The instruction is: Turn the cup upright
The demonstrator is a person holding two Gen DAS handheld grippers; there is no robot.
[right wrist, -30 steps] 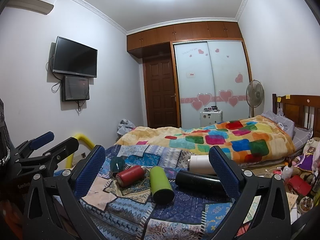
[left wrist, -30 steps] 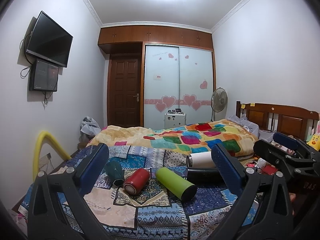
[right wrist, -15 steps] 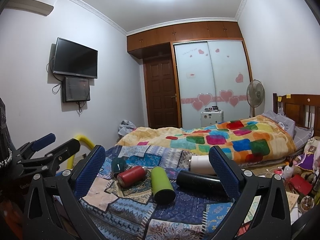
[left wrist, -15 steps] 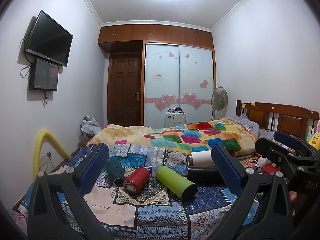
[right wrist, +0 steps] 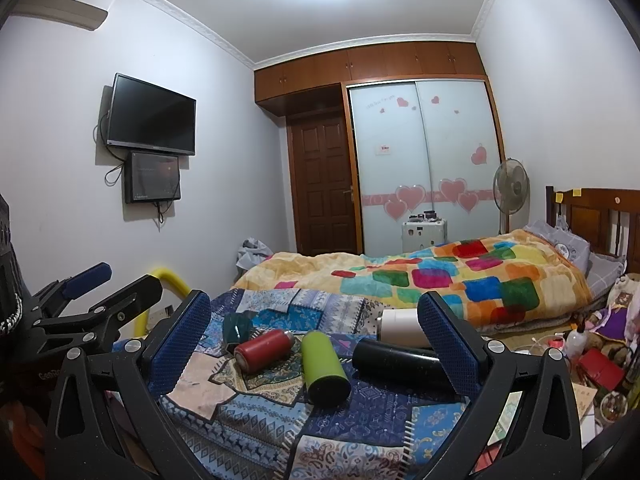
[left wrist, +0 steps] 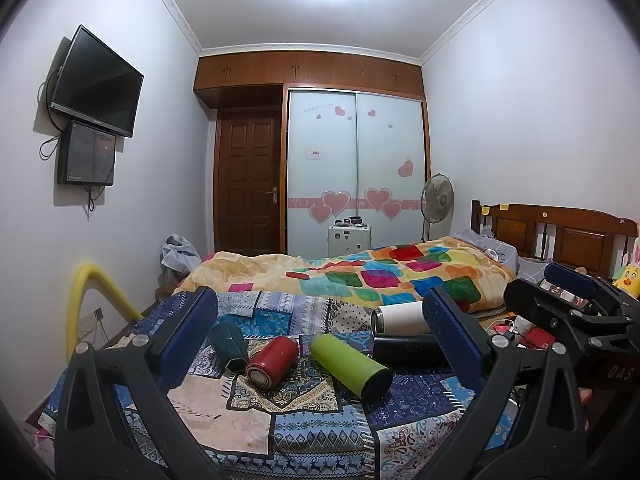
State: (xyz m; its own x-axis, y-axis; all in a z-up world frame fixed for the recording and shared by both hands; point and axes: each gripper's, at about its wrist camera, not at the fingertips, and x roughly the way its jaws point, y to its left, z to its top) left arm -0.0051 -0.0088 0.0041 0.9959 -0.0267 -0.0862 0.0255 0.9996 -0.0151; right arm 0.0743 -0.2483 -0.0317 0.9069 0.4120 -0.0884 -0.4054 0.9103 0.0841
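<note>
Several cups lie on their sides on a patchwork cloth point(left wrist: 280, 420): a dark green cup point(left wrist: 229, 345), a red one point(left wrist: 272, 362), a lime green one point(left wrist: 350, 365), a black one point(left wrist: 406, 350) and a white one point(left wrist: 400, 317). They show again in the right wrist view: dark green point(right wrist: 236, 328), red point(right wrist: 264, 350), lime green point(right wrist: 323, 368), black point(right wrist: 396, 364), white point(right wrist: 402, 325). My left gripper point(left wrist: 320, 332) is open and empty, short of the cups. My right gripper point(right wrist: 314, 332) is open and empty too, beside it on the right point(left wrist: 568, 300).
A bed with a colourful checked quilt point(left wrist: 400, 276) lies behind the cups. A yellow tube point(left wrist: 94, 292) arches at the left wall. Clutter with a red item point(right wrist: 600, 368) sits on the right. A fan point(left wrist: 437, 200) and a white case point(left wrist: 350, 238) stand by the wardrobe.
Both grippers have drifted very slightly; the cups appear a touch higher in the views. Nothing was taken hold of or moved.
</note>
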